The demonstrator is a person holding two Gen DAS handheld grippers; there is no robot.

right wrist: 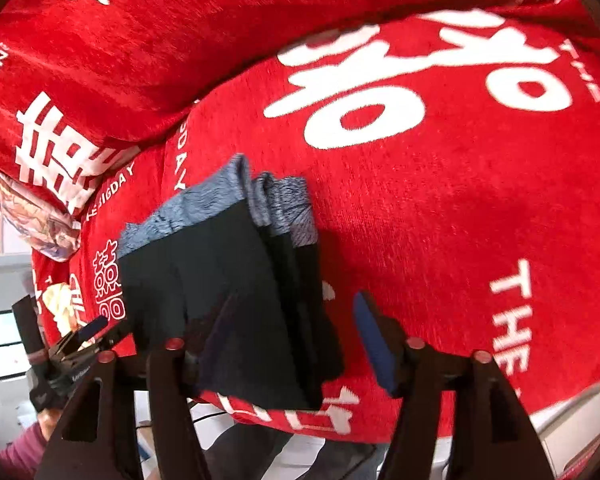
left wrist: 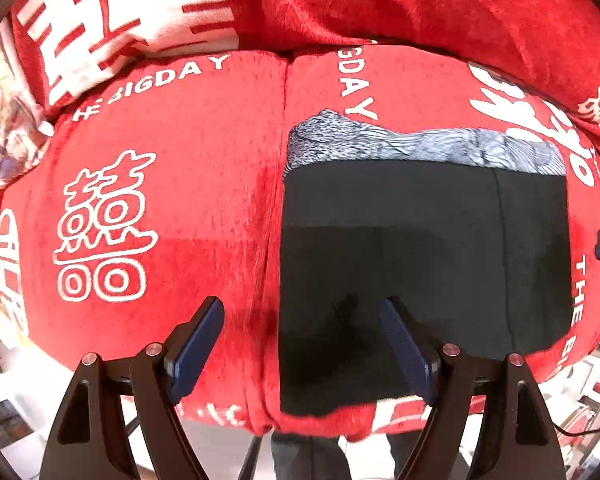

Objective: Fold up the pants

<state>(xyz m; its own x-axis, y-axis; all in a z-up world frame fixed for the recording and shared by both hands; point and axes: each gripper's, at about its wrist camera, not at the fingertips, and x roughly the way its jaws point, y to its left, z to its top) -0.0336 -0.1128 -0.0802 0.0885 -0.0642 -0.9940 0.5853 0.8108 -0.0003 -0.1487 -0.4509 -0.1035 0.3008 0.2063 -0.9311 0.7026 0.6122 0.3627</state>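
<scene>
Lying folded: smooth black pants (left wrist: 424, 264), rectangular.

Red printed sofa seat (left wrist: 204, 208) bears folded black pants (left wrist: 420, 264).

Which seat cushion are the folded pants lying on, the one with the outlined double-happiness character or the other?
The other: the pants lie on the right cushion, past the seam, while the left cushion bearing the outlined character holds none.

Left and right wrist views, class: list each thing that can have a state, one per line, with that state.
pants: folded into a compact stack, lying flat on the red cover, grey waistband showing at the far end.
left tongs: open, holding nothing, one finger over the pants.
right tongs: open, holding nothing, straddling the stack's near edge.
red cover: spread over the cushions.
</scene>
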